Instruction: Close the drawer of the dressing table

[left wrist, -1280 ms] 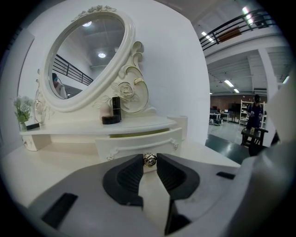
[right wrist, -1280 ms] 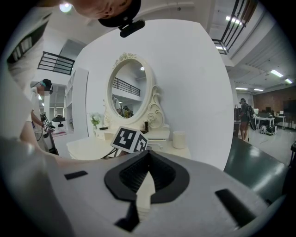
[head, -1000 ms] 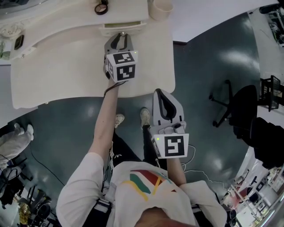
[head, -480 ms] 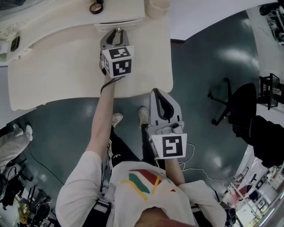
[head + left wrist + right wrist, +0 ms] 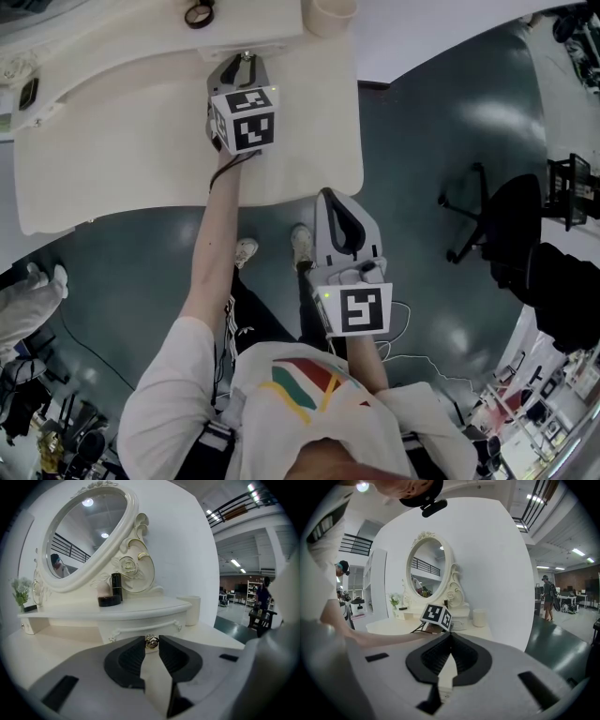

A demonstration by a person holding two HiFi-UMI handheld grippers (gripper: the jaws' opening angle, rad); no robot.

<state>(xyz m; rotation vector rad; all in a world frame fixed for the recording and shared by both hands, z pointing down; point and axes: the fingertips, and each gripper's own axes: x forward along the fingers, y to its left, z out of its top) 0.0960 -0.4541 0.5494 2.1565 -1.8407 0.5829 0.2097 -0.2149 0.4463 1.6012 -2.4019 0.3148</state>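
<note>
Knob [image 5: 151, 641] of the drawer [image 5: 130, 630] sits pinched in the left claw [image 5: 151, 639]; the right claw [image 5: 450, 634] is pressed together.

No readable text, no labels, brands, numbers or signs

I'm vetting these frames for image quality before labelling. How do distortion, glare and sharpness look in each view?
Head view: heavy fisheye, the dressing table edge bows, and the floor carries pale glare patches. Left gripper view: black vignette corners, ceiling lamps reflected in the mirror, drawer knob sharp. Right gripper view: same vignette, bright ceiling strips at the upper right.
</note>
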